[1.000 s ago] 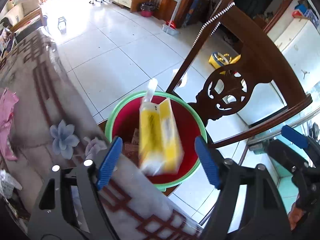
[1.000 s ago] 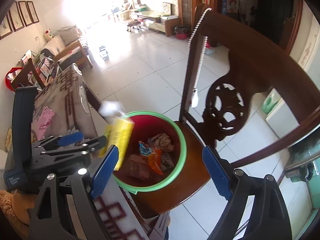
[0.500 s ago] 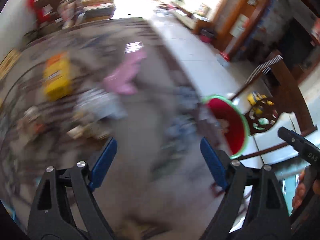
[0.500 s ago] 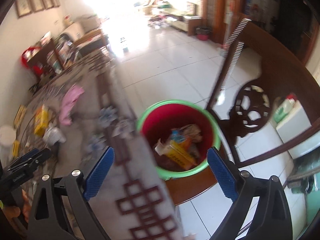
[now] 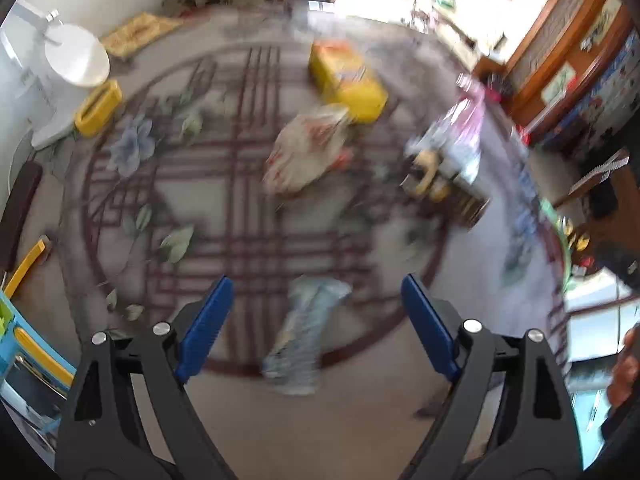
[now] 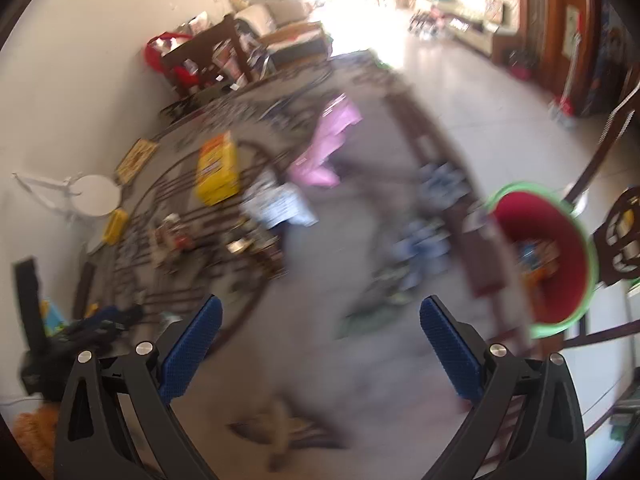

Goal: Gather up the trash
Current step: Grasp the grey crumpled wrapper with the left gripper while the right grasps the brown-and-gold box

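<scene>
Both views are motion-blurred. My left gripper (image 5: 314, 316) is open and empty above the patterned table (image 5: 224, 184), with a crumpled clear wrapper (image 5: 304, 332) between its fingers' line of sight. Further off lie a white printed bag (image 5: 308, 148), a yellow box (image 5: 346, 76), a pink bag (image 5: 468, 120) and a small dark heap of trash (image 5: 436, 184). My right gripper (image 6: 320, 340) is open and empty over the table. The red bin with green rim (image 6: 544, 256) holds trash and stands to its right on a wooden chair (image 6: 620, 232). The yellow box (image 6: 218, 168) and pink bag (image 6: 326, 144) show there too.
A white round stand (image 5: 74, 56) and a small yellow tray (image 5: 98, 108) sit at the table's far left. A blue and yellow object (image 5: 24, 344) is at the left edge. Tiled floor (image 6: 480, 92) and furniture lie beyond the table.
The yellow carton left my left gripper and dropped into the bin. Both grippers have swung left, away from the bin, toward the trash on the table.
</scene>
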The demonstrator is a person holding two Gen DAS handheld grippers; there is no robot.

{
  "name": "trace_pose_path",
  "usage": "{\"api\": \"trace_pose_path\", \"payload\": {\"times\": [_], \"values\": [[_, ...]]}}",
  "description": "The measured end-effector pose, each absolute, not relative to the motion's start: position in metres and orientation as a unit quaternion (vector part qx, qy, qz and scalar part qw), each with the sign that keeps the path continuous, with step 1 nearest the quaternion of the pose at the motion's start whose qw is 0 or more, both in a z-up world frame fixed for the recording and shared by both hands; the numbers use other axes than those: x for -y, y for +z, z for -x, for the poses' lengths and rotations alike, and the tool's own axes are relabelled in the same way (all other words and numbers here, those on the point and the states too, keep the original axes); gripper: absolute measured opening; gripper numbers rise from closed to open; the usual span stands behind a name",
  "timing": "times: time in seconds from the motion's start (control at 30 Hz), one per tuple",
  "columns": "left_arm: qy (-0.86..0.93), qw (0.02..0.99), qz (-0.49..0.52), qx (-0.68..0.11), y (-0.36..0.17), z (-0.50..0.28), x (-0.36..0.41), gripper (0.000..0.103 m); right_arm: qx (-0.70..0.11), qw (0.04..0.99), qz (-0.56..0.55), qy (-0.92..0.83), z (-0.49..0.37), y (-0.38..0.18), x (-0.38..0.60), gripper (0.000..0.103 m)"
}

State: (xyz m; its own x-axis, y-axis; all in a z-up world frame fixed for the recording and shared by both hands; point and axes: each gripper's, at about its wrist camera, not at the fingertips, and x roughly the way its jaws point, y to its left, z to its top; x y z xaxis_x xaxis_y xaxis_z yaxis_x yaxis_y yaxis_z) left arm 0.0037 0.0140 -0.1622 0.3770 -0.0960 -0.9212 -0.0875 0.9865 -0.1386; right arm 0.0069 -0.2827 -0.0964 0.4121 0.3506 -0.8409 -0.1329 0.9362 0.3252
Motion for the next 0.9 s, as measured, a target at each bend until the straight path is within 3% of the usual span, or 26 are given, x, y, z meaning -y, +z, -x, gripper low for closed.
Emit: {"api": "trace_pose_path", "payload": {"times": [0.13, 0.2, 0.23, 0.33, 0.43, 0.47, 0.6, 0.83, 0.9], "values": [[-0.034, 0.799, 0.064, -0.597, -0.192, -0.002, -0.024, 0.083, -0.534, 0.830, -0.094, 0.134, -0.006, -0.101, 0.260, 0.096], [-0.048, 0.792, 0.067, -0.606, -0.202, -0.002, -0.024, 0.076, -0.536, 0.830, -0.084, 0.128, -0.007, -0.104, 0.250, 0.096], [-0.056, 0.785, 0.072, -0.613, -0.209, -0.005, -0.025, 0.067, -0.536, 0.831, -0.079, 0.126, -0.006, -0.105, 0.248, 0.096], [-0.075, 0.790, 0.063, -0.605, -0.211, -0.006, -0.021, 0.056, -0.543, 0.829, -0.053, 0.121, -0.014, -0.114, 0.238, 0.089], [-0.088, 0.794, 0.059, -0.599, -0.210, -0.009, -0.018, 0.029, -0.544, 0.829, -0.035, 0.125, -0.030, -0.122, 0.229, 0.087], [-0.092, 0.792, 0.070, -0.600, -0.210, -0.009, -0.019, 0.026, -0.546, 0.828, -0.027, 0.127, -0.039, -0.126, 0.225, 0.082], [-0.093, 0.799, 0.098, -0.586, -0.202, -0.008, -0.021, 0.023, -0.561, 0.815, -0.012, 0.144, -0.071, -0.144, 0.209, 0.058], [-0.090, 0.816, 0.099, -0.562, -0.185, -0.004, -0.024, 0.023, -0.600, 0.781, 0.013, 0.176, -0.113, -0.176, 0.181, 0.048], [-0.087, 0.818, 0.105, -0.559, -0.183, -0.006, -0.028, 0.023, -0.608, 0.772, 0.014, 0.185, -0.116, -0.182, 0.175, 0.040]]}}
